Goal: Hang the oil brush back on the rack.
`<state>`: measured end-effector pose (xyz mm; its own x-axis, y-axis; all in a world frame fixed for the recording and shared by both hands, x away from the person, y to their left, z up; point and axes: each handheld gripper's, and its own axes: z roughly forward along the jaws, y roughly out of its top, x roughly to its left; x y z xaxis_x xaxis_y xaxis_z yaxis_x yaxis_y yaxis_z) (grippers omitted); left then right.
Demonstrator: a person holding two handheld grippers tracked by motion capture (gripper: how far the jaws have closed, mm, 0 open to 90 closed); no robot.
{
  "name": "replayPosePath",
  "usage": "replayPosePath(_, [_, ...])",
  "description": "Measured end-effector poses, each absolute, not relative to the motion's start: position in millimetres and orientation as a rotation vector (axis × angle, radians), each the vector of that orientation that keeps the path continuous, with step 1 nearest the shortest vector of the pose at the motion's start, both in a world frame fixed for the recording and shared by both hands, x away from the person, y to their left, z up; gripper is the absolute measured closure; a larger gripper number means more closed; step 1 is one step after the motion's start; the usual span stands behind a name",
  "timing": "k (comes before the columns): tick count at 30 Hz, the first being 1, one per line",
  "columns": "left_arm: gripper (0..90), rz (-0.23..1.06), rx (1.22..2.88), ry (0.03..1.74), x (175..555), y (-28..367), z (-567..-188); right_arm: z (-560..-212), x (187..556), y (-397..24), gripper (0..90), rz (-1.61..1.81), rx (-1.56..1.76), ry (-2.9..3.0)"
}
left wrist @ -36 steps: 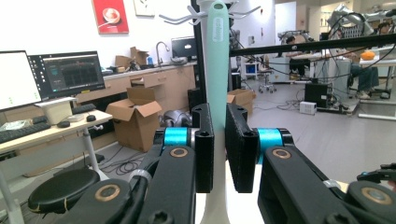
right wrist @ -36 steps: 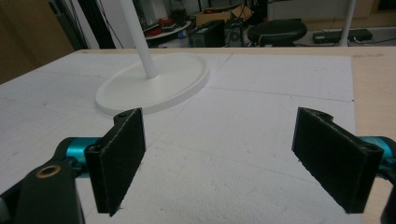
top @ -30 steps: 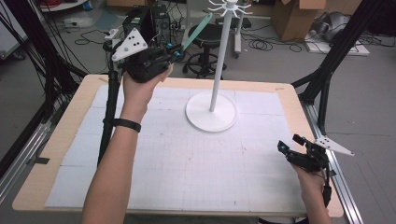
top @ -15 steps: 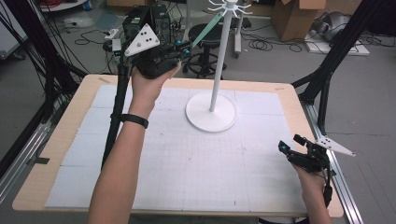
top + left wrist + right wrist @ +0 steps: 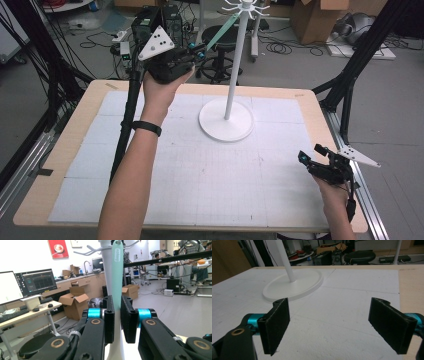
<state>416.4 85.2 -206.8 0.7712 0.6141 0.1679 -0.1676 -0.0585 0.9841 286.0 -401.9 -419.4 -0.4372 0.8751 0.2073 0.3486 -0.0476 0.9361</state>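
My left gripper [image 5: 198, 50] is raised above the table's far left and shut on a long mint-green utensil [image 5: 220, 32]. The utensil slants up to the right, its far end next to the hooks [image 5: 245, 6] at the top of a white stand [image 5: 235, 65]. In the left gripper view the green handle [image 5: 117, 270] stands upright, pinched between the black pads [image 5: 109, 318], right in front of the stand's pole [image 5: 106, 270]. Whether it touches a hook I cannot tell. My right gripper [image 5: 311, 153] rests low near the table's right edge, open with nothing in it [image 5: 329, 325].
The stand's round white base [image 5: 226, 120] sits at the back middle of the white gridded mat [image 5: 200, 185]. The wooden table edge [image 5: 345, 220] runs just right of my right hand. A black stool [image 5: 220, 40] and cables lie on the floor behind.
My left hand has carried the green utensil to the right, bringing its far end closer to the hooks at the stand's top. The right hand has stayed put.
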Motion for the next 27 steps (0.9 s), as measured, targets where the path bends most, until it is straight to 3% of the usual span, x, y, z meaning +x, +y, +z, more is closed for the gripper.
replayPosePath(27, [80.5,0.701,1.565,0.409,426.7,70.7,-215.1,-419.5,285.8,-403.3,16.6,1.502,1.305,1.770])
